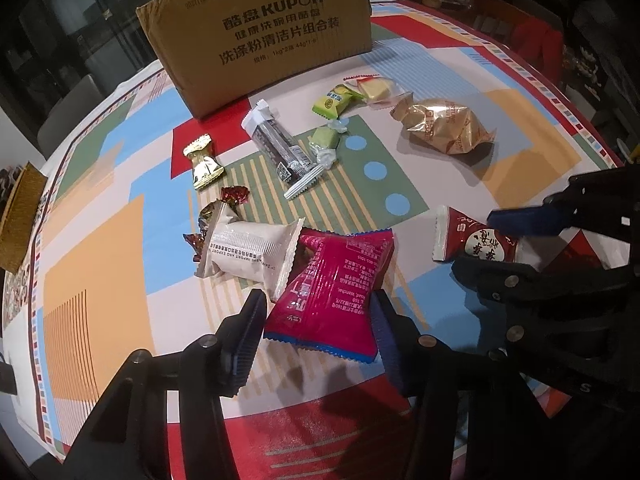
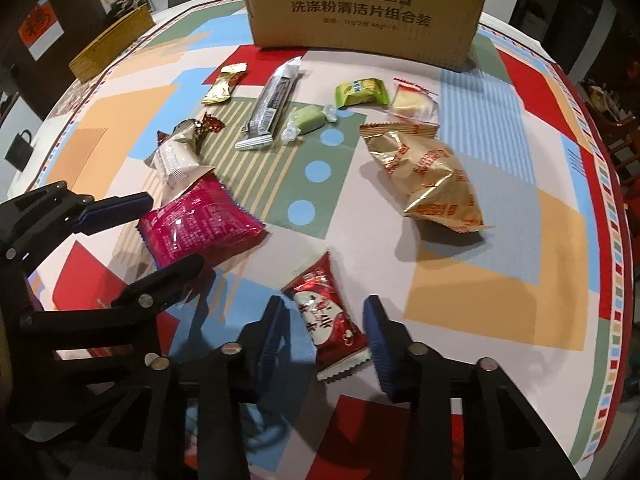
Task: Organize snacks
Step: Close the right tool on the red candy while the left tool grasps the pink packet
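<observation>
Straddling two snack packets on the patterned tablecloth (image 1: 100, 280), both grippers point steeply down.

Left gripper (image 1: 316, 328) has its blue-padded jaws partly open around the glossy magenta plastic snack packet (image 1: 332, 292); its right pad sits against the packet's edge, while the left pad appears just clear, so a firm grip cannot be confirmed. Right gripper (image 2: 326, 336) brackets the small red-and-white foil packet (image 2: 328, 316), jaws narrowed but with gaps showing on both sides. A white pillow packet (image 1: 248, 252) overlaps the magenta one's far corner. Beyond lie a crinkled gold foil bag (image 2: 432, 176), green wrapped sweets (image 2: 360, 92) and a brown printed cardboard box (image 2: 368, 8).
</observation>
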`<state>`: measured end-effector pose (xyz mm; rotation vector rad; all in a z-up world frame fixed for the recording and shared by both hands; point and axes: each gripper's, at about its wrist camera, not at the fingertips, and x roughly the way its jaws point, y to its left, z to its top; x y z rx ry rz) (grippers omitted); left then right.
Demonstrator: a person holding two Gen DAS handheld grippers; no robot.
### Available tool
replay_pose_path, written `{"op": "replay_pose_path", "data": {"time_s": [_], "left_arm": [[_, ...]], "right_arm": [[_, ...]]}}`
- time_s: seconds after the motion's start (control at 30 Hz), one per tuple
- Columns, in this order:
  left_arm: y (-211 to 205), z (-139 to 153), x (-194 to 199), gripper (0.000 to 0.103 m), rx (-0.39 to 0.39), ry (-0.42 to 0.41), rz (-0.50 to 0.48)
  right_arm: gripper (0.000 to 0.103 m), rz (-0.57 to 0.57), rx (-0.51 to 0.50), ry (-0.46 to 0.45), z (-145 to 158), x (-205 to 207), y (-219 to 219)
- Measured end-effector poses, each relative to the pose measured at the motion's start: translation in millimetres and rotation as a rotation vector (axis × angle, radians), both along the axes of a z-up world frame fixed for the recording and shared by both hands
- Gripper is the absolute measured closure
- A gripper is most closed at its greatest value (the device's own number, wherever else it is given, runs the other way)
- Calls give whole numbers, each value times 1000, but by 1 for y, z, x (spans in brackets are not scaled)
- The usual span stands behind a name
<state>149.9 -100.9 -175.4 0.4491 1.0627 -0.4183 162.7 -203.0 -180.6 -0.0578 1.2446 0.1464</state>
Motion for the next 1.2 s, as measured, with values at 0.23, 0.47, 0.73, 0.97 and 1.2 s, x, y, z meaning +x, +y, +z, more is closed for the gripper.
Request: {"op": "replay_pose_path", "data": {"time_s": [0.23, 0.47, 0.73, 0.97, 1.2], "left_arm": [[2, 1, -1, 55, -6, -7, 8], [7, 10, -6, 57, -22, -34, 22], [12, 25, -18, 57, -35, -85, 32], [17, 36, -23, 57, -47, -114, 44], [24, 50, -18, 57, -55, -137, 73]], "right_arm": [[80, 6, 23, -2, -1, -1, 2], [80, -10, 34, -44, 10, -5, 0], [80, -33, 18, -100, 28, -16, -1], [80, -51, 10, -139, 41, -19, -3], [80, -62, 11, -181, 57, -14, -4]]}}
